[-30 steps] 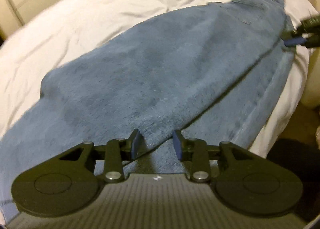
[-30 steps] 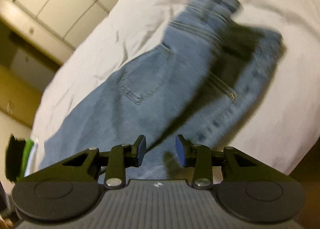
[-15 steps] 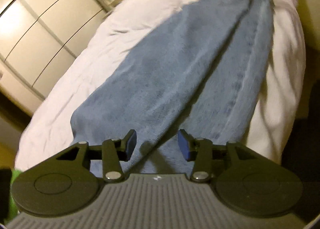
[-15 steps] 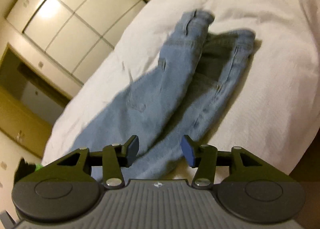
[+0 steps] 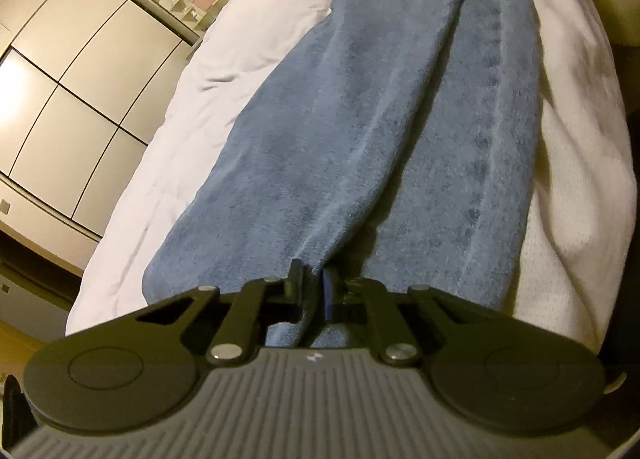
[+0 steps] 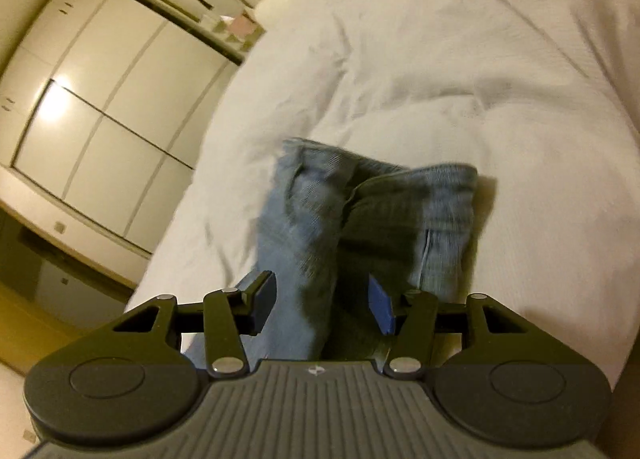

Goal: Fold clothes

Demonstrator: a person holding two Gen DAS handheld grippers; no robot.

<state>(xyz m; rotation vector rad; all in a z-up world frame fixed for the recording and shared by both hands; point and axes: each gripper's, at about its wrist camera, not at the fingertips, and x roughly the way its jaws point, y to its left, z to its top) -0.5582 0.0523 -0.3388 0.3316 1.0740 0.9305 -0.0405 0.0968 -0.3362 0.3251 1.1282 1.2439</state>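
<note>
item: pair of light-blue washed denim jeans (image 5: 360, 147), lying lengthwise on the white rumpled duvet (image 5: 224, 71), legs stacked approx. one over the other; far end w/ back pocket running away ahead of the left fingers.
left gripper (image 5: 311, 291): fingers together, clamping a thin fold of the denim at the near leg end, right at the tips; cloth is bunching into a ridge ahead of them.
right gripper (image 6: 320, 303): fingers apart and closing; the bunched waist end of the jeans (image 6: 360, 219) is sitting between them, pads not pressing on it as far as the blurred view shows.
weight: prob. mid-heavy for clothing; denim is going to drag on the duvet rather than float.
stiffness: soft but w/ body; looks like it is holding creases and ridges, seams and waistband being the stiffest bits.
slip: low, I'd judge; rough weave is giving the pads good bite, fragility nil.
where to grip: thick edges, i.e. hem at the left fingers, waistband/side seam at the right fingers; both layers together, else the lower leg is likely staying behind.
risk: single-layer pinch letting the stack shear; duvet cloth just under the tips getting caught too.
bed surface: soft, sinking under the tips, so pressing down is giving little support.
</note>
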